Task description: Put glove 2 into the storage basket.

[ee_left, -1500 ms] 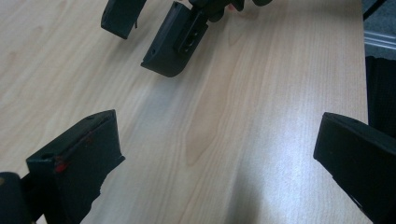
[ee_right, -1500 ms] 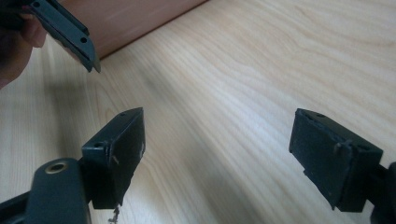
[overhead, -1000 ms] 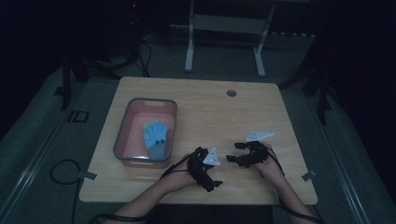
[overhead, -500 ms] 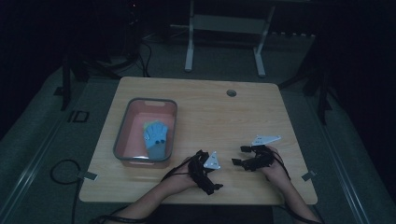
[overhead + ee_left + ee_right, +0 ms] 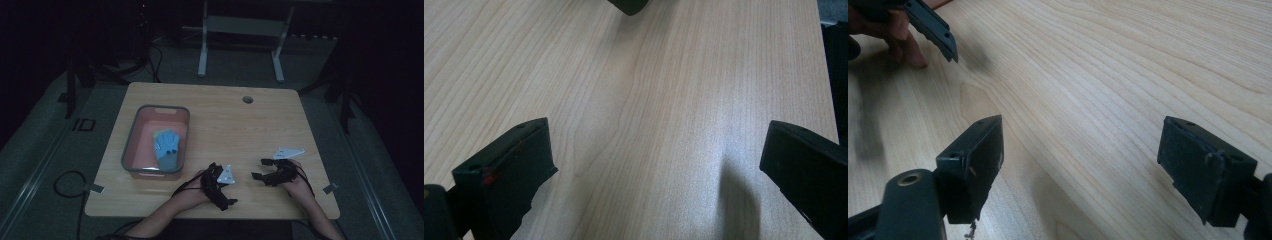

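Observation:
My left gripper [image 5: 224, 184] rests low over the table's front middle, held by a hand from the bottom edge. In the left gripper view its jaws stand wide apart, open [image 5: 656, 145], with bare wood between them. My right gripper [image 5: 259, 169] sits just to its right, a grey three-cornered plate [image 5: 288, 151] on top. Its jaws are open [image 5: 1080, 135] over bare wood too. The other hand [image 5: 900, 42] and its black jaw tip [image 5: 930, 25] show at the upper left of the right gripper view. A blue glove [image 5: 166, 146] lies in a pink tub [image 5: 131, 145].
The grey-rimmed tub stands on the left half of the wooden table [image 5: 235, 125]. A round cable hole [image 5: 247, 99] is near the far edge. The table's right edge [image 5: 826, 75] runs close by in the left gripper view. A metal frame [image 5: 240, 30] stands on the floor beyond.
The right gripper has drawn back toward the front edge of the table. The left gripper has shifted slightly nearer too. Both stay open.

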### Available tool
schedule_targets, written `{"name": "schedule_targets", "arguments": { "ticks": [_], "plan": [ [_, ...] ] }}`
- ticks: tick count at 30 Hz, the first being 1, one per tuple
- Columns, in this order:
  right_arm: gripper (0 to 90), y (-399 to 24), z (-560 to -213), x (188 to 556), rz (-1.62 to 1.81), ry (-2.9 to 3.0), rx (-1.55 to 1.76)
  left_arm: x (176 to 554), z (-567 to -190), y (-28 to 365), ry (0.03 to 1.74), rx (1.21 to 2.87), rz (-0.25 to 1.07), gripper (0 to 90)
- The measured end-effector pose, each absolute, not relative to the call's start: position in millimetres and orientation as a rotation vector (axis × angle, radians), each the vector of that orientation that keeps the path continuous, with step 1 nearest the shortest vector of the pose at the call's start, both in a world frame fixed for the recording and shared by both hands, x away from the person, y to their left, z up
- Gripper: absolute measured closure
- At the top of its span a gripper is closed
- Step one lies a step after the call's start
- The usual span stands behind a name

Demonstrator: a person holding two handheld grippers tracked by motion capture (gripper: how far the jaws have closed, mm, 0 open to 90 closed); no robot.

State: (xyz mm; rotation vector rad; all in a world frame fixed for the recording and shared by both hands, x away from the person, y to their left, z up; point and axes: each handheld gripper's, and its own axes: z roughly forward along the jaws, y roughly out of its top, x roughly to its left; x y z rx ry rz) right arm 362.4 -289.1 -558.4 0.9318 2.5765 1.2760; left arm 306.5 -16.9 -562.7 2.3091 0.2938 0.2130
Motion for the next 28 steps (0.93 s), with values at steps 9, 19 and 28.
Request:
{"name": "schedule_targets", "arguments": {
  "ticks": [9, 19, 28],
  "plan": [
    [17.9, -289, -559, 360, 1.254, 2.562, 0.907, 300, -562, -11, 0.323, 2.273, 0.23, 0.9],
    [17.8, -290, -560, 359, 1.232, 2.556, 0.905, 299, -564, -6, 0.332, 2.26, 0.253, 0.9],
    [17.9, -290, -561, 360, 1.224, 2.554, 0.909, 299, -564, -5, 0.337, 2.252, 0.258, 0.9]
  ]
}}
